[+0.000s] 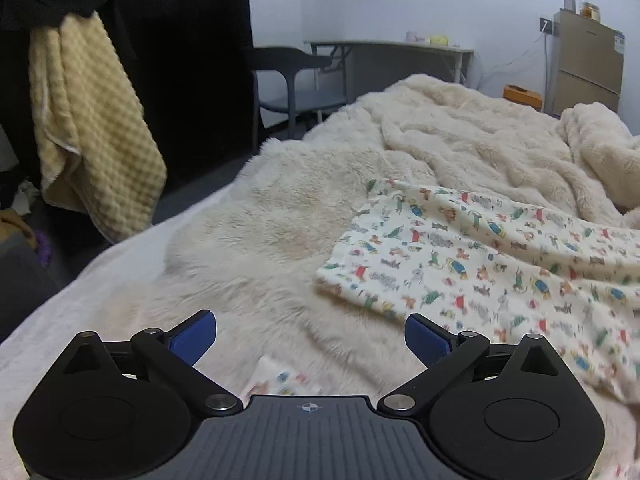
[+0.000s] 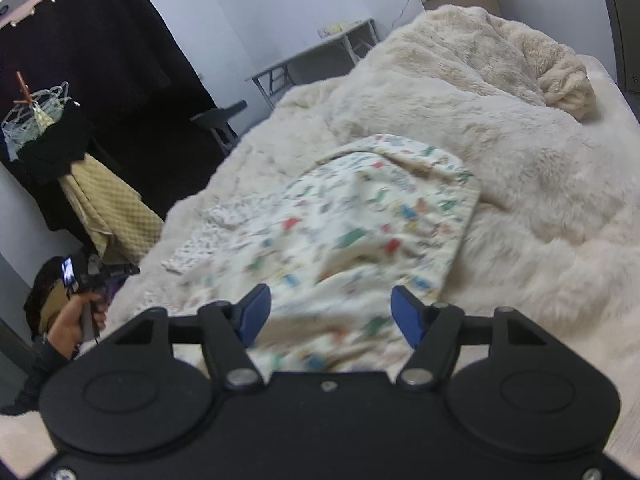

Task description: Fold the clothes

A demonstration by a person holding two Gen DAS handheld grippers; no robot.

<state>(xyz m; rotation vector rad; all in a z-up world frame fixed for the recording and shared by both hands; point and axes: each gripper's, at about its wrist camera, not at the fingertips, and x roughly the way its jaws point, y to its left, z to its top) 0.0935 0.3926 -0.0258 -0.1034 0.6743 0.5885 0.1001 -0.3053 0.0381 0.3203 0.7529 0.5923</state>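
Looks like one fold is already in; the printed garment (image 2: 340, 232) lies doubled over on the fluffy blanket (image 2: 540, 184), near side of the bed, rounded edge at the far end; left gripper (image 1: 310, 340) is spread wide over bare blanket, garment just to its right; right gripper (image 2: 326, 314) is spread too, garment below, nothing pinched; I'd guess more folds are left.

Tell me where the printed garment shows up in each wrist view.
Left wrist: printed garment lies right of centre on the fur blanket.
Right wrist: printed garment fills the centre, just past the fingertips.
Shared landmark: the yellow towel, hanging at left.
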